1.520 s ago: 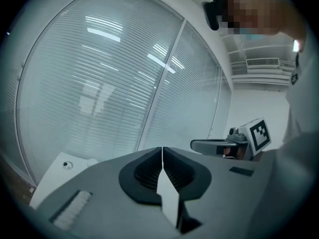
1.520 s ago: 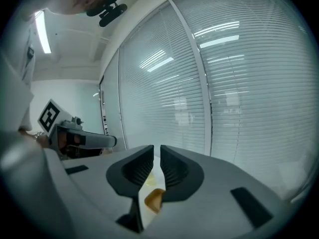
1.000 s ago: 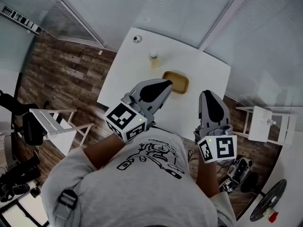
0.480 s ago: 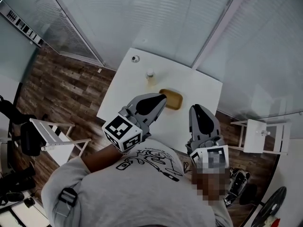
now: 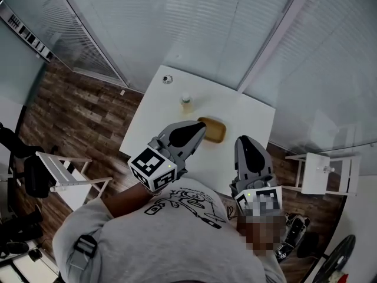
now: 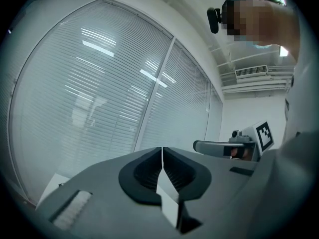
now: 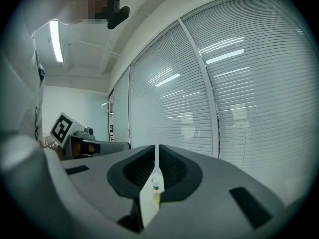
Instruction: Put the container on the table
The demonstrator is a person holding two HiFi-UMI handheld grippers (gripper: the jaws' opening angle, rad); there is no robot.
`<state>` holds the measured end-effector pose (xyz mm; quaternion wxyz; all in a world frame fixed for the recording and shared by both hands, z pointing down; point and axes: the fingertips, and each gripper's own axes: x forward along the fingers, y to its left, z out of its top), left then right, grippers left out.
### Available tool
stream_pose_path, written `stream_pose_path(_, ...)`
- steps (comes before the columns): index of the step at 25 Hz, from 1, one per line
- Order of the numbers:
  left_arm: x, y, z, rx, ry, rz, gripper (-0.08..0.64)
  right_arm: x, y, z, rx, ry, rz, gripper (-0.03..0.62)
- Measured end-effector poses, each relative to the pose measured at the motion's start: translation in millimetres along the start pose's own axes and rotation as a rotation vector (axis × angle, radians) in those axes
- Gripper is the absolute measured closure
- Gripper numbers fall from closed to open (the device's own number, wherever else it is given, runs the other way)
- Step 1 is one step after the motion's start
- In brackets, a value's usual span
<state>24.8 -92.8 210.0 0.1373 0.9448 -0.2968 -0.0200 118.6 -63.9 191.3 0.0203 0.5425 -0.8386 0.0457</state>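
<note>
A shallow tan container [image 5: 213, 130] sits on the white table [image 5: 250, 114], near its middle. A small bottle [image 5: 186, 103] stands just beyond it, and also shows through the right jaws' slit as a bottle [image 7: 155, 189]. My left gripper [image 5: 200, 126] is held level over the table's near edge, its tip just short of the container, shut and empty. My right gripper [image 5: 244, 139] hangs to the right of it, also shut with nothing held. In the gripper views the left gripper [image 6: 162, 148] and the right gripper [image 7: 157, 146] face the window blinds.
A small round object [image 5: 168, 79] lies at the table's far left corner. A white folding stool [image 5: 68, 173] stands on the wood floor at the left. A small white side table [image 5: 321, 173] stands at the right. Blinds line the walls behind the table.
The head view has drawn back, so the table looks smaller and lower in the picture. The right gripper has risen slightly. Both grippers stay shut and empty.
</note>
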Motion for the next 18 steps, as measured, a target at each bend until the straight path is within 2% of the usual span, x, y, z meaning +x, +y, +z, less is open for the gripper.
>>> stream_pose_path(18, 22, 25, 6, -0.022, -0.011, 0.002, 0.548, 33, -19, -2, 0.028, 0.003, 0.007, 0.566)
